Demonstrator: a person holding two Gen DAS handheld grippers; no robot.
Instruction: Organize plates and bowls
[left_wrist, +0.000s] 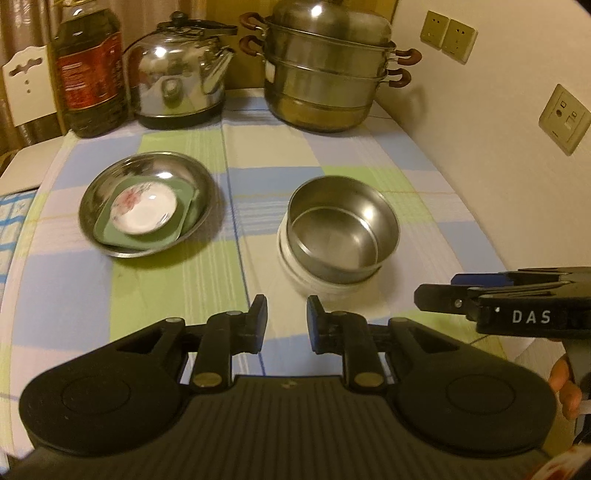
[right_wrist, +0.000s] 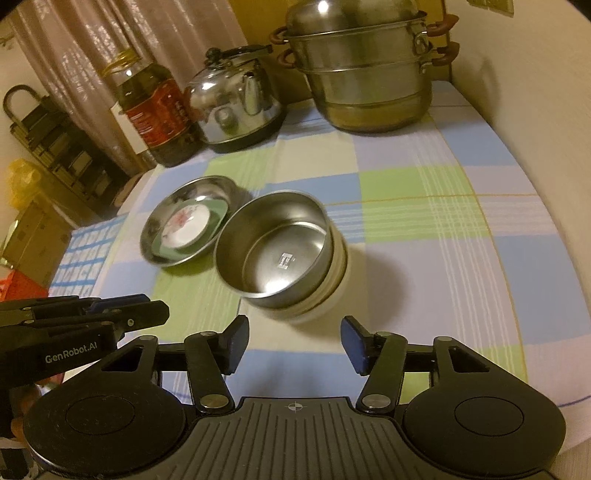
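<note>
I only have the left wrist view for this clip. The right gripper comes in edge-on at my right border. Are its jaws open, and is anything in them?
Observer: In its own wrist view the right gripper is open, with only the checked cloth showing between the pads.
Operator: Is it touching the bowl stack?
Observer: No. The steel bowl, nested in the white bowl, sits just ahead of the fingertips, apart from them.
Operator: Anything past the table's left side?
Observer: A dark folded metal frame stands by the curtain, with a yellow bag beside it.
</note>
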